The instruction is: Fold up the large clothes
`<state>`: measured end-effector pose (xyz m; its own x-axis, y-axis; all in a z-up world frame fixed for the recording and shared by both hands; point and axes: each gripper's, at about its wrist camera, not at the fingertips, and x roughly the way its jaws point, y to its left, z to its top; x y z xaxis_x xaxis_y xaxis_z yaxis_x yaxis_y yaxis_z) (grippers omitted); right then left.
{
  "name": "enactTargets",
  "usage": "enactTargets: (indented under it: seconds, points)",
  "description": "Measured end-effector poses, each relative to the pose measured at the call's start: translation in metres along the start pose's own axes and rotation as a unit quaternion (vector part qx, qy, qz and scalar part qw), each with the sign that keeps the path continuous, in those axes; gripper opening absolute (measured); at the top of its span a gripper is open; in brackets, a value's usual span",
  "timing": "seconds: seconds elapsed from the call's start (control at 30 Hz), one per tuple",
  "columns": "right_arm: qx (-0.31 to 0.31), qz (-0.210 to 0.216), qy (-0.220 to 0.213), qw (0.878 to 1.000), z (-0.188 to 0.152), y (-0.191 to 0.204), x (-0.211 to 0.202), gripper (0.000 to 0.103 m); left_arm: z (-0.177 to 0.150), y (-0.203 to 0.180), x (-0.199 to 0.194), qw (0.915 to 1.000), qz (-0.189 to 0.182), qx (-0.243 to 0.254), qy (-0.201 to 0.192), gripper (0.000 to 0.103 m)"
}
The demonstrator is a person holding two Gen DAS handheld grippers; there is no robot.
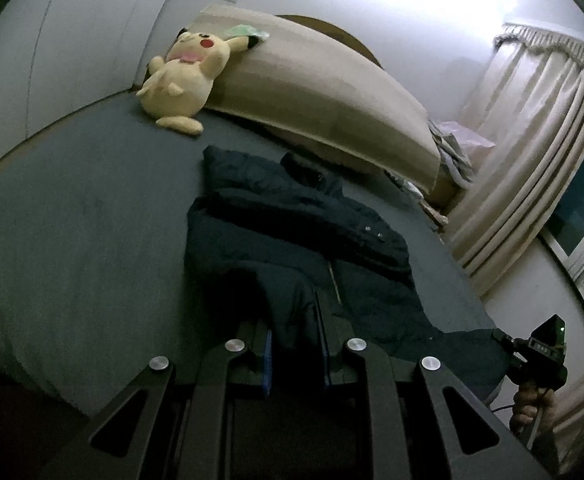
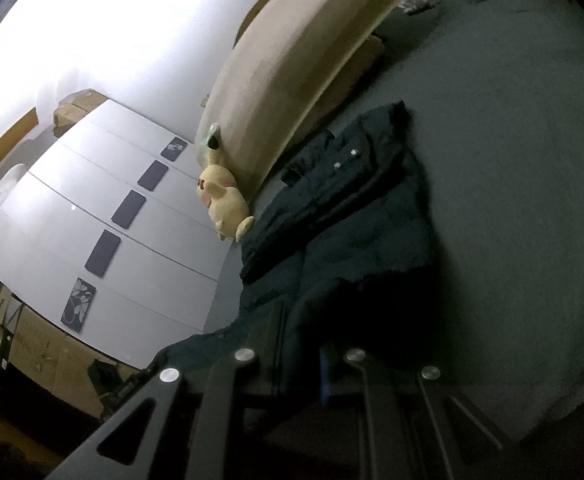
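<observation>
Both the left gripper [image 1: 296, 344] and right gripper [image 2: 302, 360] clench the dark navy padded jacket [image 1: 292, 216] over the grey bed [image 1: 92, 208].

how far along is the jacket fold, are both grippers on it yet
Early to midway. Done: one side of the dark jacket already lies folded over its middle on the bed. In hand: the left gripper and right gripper are each shut on the near hem. Left: carry the hem toward the collar and flatten it.
</observation>
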<state>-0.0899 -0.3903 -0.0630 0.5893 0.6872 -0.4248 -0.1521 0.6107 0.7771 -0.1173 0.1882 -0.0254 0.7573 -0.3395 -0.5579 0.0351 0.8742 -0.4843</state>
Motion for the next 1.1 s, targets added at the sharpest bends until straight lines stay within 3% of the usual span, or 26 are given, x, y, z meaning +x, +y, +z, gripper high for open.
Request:
enactTargets:
  seconds: [0.27, 0.6, 1.1]
  points:
    - [-0.023, 0.010, -0.013, 1.000, 0.036, 0.014, 0.016, 0.014, 0.037, -0.016, 0.015, 0.9992, 0.009, 0.038, -0.011, 0.018]
    - [-0.034, 0.018, -0.051, 0.998, 0.109, 0.031, 0.049, 0.014, 0.098, -0.026, 0.050, 0.9977, 0.021, 0.053, -0.036, 0.018]
    - [-0.031, -0.039, -0.070, 0.996, 0.208, 0.024, 0.138, 0.014, 0.175, -0.024, 0.151, 0.9946, 0.070, 0.063, -0.043, 0.017]
